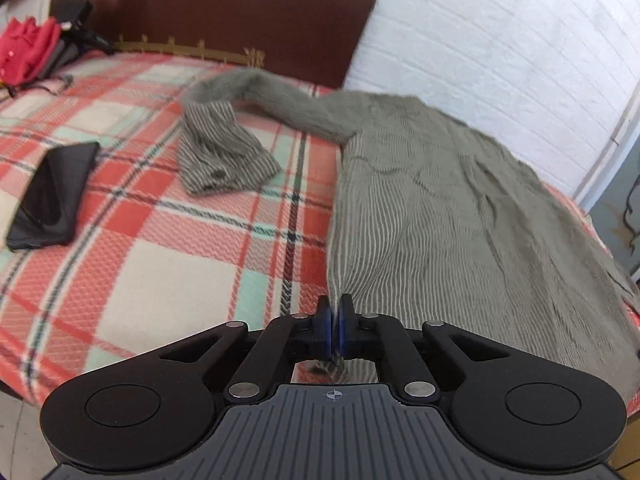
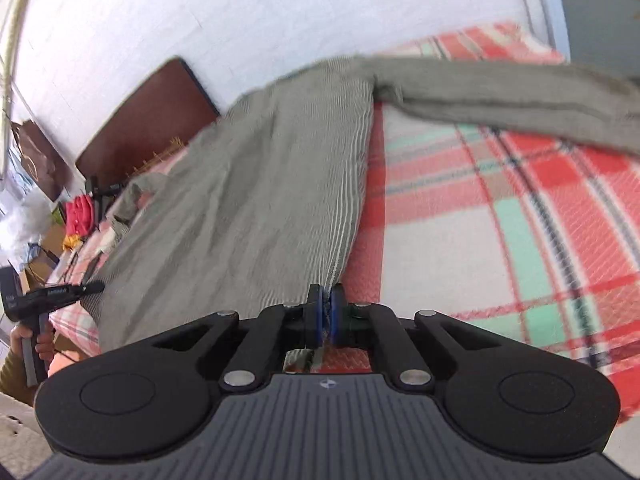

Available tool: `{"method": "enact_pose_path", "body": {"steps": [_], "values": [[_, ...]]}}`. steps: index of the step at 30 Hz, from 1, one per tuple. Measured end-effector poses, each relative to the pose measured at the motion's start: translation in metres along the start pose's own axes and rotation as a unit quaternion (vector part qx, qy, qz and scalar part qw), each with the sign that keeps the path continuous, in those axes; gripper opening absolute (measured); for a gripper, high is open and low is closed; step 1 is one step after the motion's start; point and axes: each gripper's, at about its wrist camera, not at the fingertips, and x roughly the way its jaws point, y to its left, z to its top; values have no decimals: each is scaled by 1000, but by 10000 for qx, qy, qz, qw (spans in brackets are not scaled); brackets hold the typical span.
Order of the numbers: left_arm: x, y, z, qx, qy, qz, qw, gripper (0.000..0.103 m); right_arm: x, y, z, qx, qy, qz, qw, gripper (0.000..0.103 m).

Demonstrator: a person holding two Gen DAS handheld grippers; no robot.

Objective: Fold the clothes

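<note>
A grey-green striped shirt (image 1: 432, 208) lies spread on the plaid bed, hem toward me. My left gripper (image 1: 335, 310) is shut on the hem's left corner, with cloth pinched between the blue pads. One sleeve (image 1: 256, 96) bends away to the left and ends in a cuff (image 1: 228, 160). In the right wrist view the same shirt (image 2: 248, 184) runs away from my right gripper (image 2: 326, 300), which is shut on the hem's other corner. The second sleeve (image 2: 500, 92) stretches out to the right. The left gripper (image 2: 94, 287) shows at the far left, held by a hand (image 2: 34, 340).
A flat black pouch (image 1: 52, 196) lies on the plaid blanket (image 1: 168, 280) left of the shirt. Red clothes (image 1: 24, 52) and dark gear sit near the brown headboard (image 1: 216, 16). A white brick wall (image 1: 500, 40) runs along the bed's far side.
</note>
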Motion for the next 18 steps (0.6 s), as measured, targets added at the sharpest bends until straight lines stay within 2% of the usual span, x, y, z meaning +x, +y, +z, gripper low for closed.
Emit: {"method": "enact_pose_path", "body": {"steps": [3, 8, 12, 14, 16, 18], "values": [[-7, -5, -6, 207, 9, 159, 9997, 0, -10, 0, -2, -47, 31, -189, 9998, 4], [8, -6, -21, 414, 251, 429, 9979, 0, 3, -7, -13, -49, 254, -418, 9988, 4], [4, -6, -20, 486, 245, 444, 9975, 0, -1, -8, -13, -121, 244, -469, 9985, 5], [0, -7, -19, 504, 226, 482, 9973, 29, -4, -9, -13, -114, 260, -490, 9984, 6], [-5, -8, -18, 499, 193, 502, 9973, 43, -10, -12, -12, 3, 239, -438, 9988, 11], [-16, -9, -10, 355, 54, 405, 9985, 48, -21, -14, -7, 112, 54, -377, 9992, 24]]}}
